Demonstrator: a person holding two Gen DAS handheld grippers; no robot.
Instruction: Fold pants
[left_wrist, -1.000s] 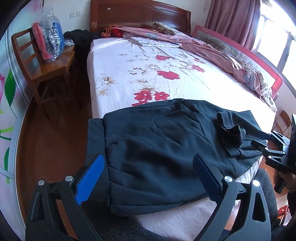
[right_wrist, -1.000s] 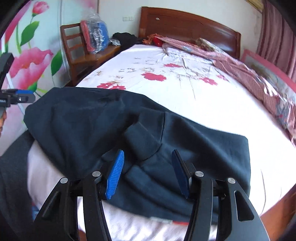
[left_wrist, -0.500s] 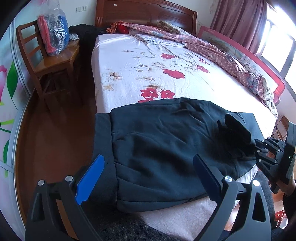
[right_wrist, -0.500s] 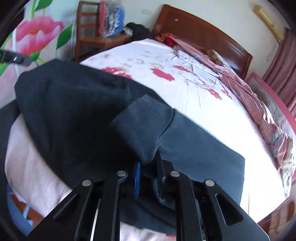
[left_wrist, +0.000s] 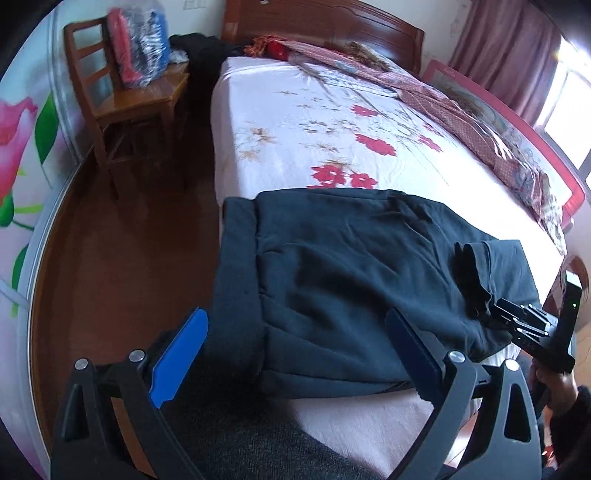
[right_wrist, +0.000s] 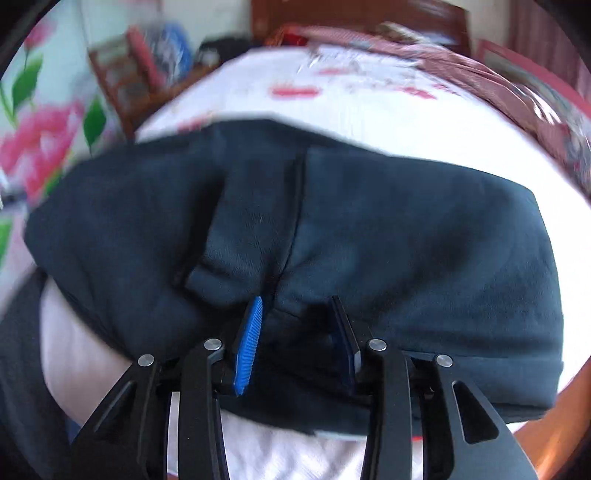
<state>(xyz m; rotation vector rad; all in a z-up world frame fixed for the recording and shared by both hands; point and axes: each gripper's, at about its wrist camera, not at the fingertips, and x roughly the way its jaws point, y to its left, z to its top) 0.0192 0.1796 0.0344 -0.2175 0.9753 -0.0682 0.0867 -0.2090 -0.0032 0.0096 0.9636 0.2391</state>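
Pants (left_wrist: 351, 280) dark navy, folded on bed (left_wrist: 332, 122), left tongs (left_wrist: 295, 354) spread, right tongs (right_wrist: 295, 332) just parting astride cloth.

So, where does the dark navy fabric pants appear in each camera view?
Left wrist view: dark navy fabric pants at lower centre, on the bed's near end.
Right wrist view: pants fill the middle.
Shared landmark: wooden chair, upper left in both.

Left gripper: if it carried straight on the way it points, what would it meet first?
Most likely the dark pants lying on the bed. The open left gripper frames their near folded edge, though the gap to the cloth is hard to judge.
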